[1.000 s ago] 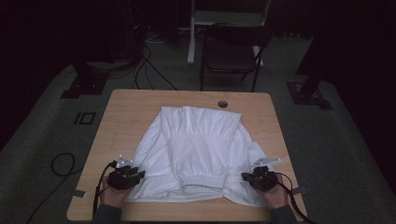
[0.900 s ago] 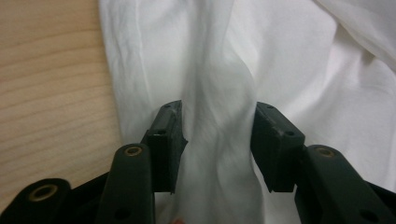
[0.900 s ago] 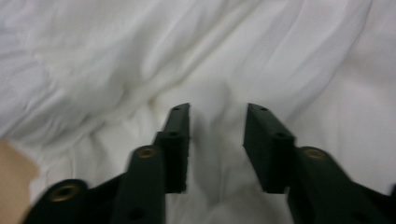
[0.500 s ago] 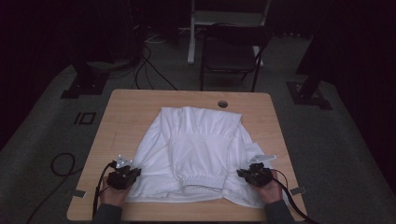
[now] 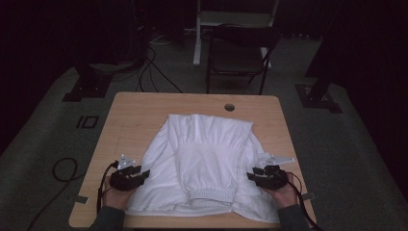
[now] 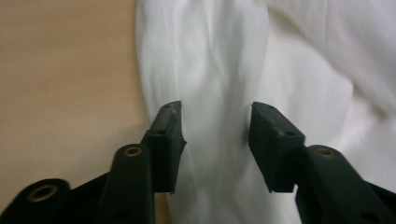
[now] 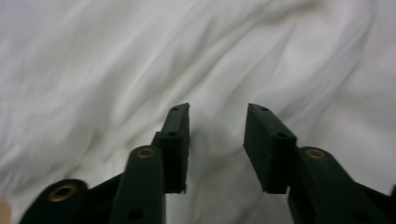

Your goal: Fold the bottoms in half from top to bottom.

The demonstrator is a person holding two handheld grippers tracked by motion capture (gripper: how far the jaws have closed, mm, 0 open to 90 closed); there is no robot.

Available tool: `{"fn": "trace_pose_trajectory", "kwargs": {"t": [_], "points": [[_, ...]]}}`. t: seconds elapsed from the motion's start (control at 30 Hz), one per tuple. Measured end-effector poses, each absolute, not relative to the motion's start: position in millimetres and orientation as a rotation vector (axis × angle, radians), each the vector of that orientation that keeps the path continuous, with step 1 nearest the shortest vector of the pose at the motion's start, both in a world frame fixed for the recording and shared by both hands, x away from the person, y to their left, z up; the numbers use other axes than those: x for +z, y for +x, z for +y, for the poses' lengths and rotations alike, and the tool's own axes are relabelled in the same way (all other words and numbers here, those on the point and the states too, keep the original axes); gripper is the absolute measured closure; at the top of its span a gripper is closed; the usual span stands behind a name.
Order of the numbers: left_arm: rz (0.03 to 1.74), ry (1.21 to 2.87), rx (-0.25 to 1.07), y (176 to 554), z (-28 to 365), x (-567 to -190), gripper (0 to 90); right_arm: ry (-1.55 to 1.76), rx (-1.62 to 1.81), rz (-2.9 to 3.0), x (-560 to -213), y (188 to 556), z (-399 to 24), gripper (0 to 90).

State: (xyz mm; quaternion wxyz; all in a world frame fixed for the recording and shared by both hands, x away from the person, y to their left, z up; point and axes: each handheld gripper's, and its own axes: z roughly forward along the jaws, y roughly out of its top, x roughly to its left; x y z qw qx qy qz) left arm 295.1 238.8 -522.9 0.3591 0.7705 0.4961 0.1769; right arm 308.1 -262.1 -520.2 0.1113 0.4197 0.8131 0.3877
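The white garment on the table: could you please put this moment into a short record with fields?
item: white garment, partly folded, ribbed hem toward the person
support: wooden table
left gripper: at the garment's left edge, jaws apart after just opening, cloth beneath, not pinched
right gripper: at the garment's right side, jaws apart after just opening, not pinched
background: chair beyond the table

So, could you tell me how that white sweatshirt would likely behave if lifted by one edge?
The white sweatshirt would probably drape limply, since it lies in soft wrinkles and folds. It likely bunches rather than slides when pushed across the wooden table. Its ribbed hem looks thicker, so it may hold shape slightly better.
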Motion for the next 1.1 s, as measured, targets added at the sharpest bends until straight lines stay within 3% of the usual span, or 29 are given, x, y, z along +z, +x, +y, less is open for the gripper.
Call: {"fn": "trace_pose_trajectory", "kwargs": {"t": [0.47,0.87,1.1], "points": [[1.235,1.927,0.457,395,212,-493,37.6,1.287,1.196,2.258,-504,398,-250,42.7],[1.317,1.878,0.424,467,175,-495,17.6,1.425,1.2,2.101,-498,456,-244,20.7],[1.373,1.894,0.435,490,156,-508,15.5,1.528,1.167,2.079,-511,486,-239,17.8]]}}
